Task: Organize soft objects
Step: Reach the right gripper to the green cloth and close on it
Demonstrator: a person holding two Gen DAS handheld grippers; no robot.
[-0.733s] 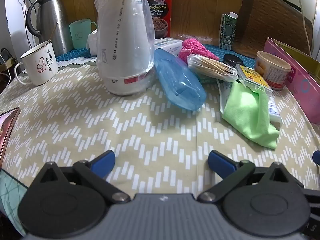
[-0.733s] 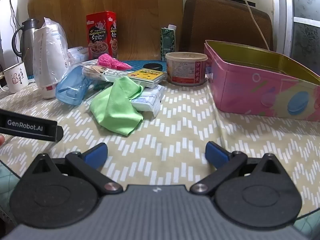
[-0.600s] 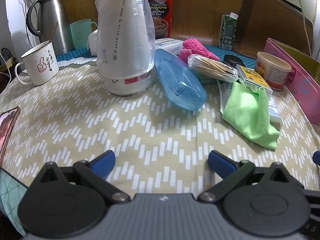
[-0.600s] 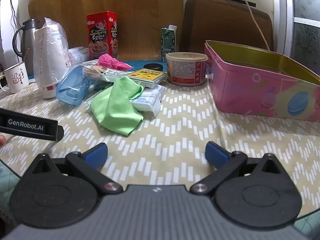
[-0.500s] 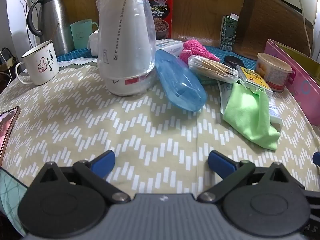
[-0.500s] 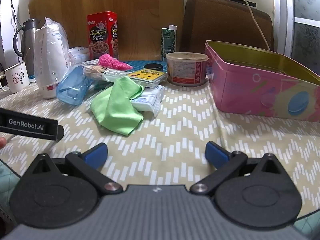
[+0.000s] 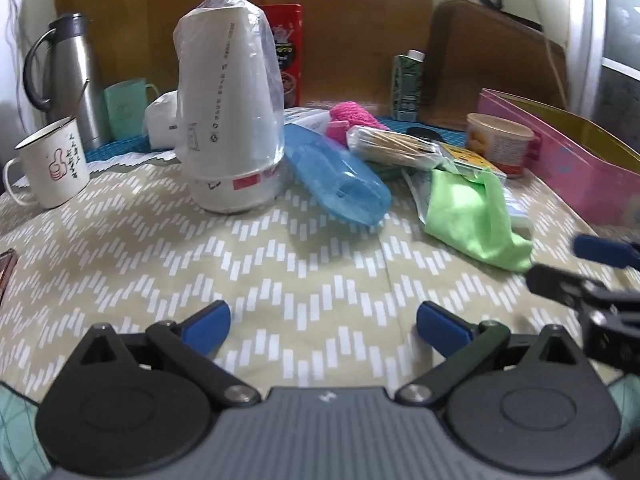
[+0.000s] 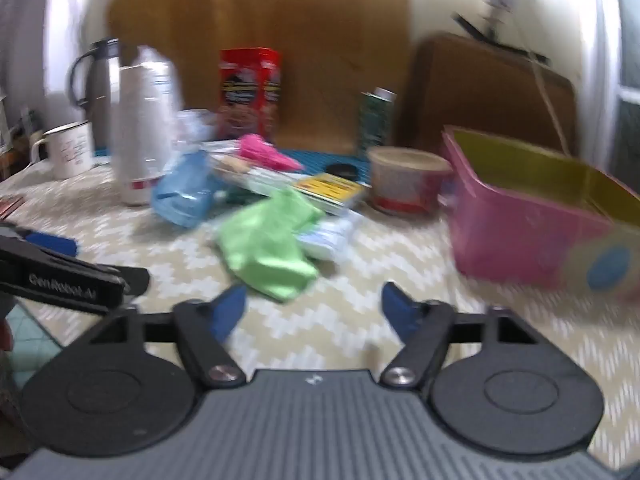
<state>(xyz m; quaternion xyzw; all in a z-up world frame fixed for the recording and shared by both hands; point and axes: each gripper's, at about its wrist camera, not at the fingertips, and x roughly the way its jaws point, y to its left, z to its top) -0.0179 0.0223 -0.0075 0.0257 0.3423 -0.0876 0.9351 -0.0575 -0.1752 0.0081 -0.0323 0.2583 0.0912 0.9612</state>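
- Progress is judged as nil or very early: no soft item is seen inside the pink box point(image 8: 532, 236), though only part of its yellow interior is visible.
- The green cloth point(image 7: 476, 216) is found lying crumpled on the tablecloth point(image 7: 240, 264), to the left of the pink box and well apart from it, partly draped over flat packets.
- A pink fuzzy cloth point(image 7: 352, 118) is noted further from the pink box, behind the blue plastic case point(image 7: 336, 180), resting among packets at the back.
- The left gripper point(image 7: 320, 322) is held with fingers spread wide and nothing between them, low over bare tablecloth, well to the left of the pink box.
- The right gripper point(image 8: 314, 308) is likewise held released and empty, pointed at the near edge of the green cloth; this view is motion-blurred.
- Remaining work is judged to be everything: both cloths are yet to be picked up and placed, presumably in the pink box.
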